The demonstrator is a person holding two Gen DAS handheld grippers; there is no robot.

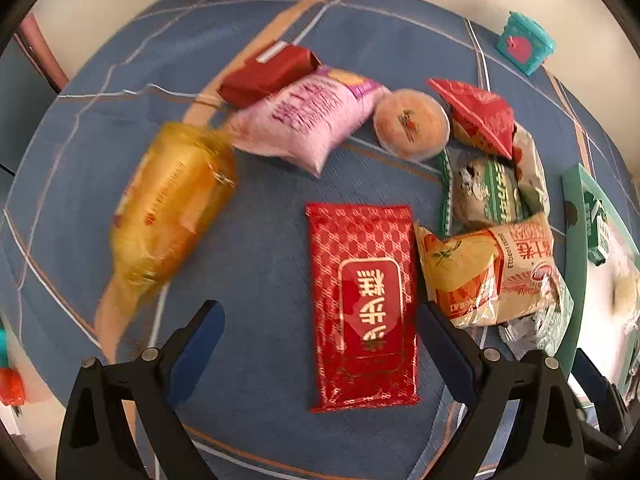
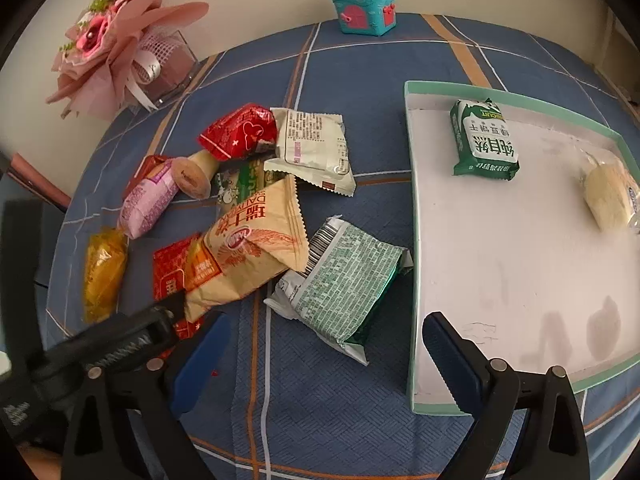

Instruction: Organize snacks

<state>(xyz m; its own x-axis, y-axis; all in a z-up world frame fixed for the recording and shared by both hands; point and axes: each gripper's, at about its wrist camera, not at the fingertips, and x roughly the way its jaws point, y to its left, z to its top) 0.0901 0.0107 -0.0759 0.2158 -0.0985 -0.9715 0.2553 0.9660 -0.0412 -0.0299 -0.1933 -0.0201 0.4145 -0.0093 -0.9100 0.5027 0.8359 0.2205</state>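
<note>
Several snack packets lie on a blue plaid tablecloth. My left gripper (image 1: 320,340) is open, its fingers either side of a flat red packet (image 1: 362,304). Around it lie a yellow packet (image 1: 172,204), a pink packet (image 1: 308,120), a round cake (image 1: 412,124) and a beige packet (image 1: 488,272). My right gripper (image 2: 326,354) is open and empty, just short of a green-and-white packet (image 2: 344,288). To its right stands a white tray with a green rim (image 2: 416,240) that holds a green biscuit packet (image 2: 484,140) and a pale bun (image 2: 608,196).
A teal toy chest (image 2: 364,8) stands at the table's far edge. A pink bouquet in a clear box (image 2: 120,48) stands at the back left. The left gripper's black body (image 2: 100,344) shows at the right wrist view's lower left.
</note>
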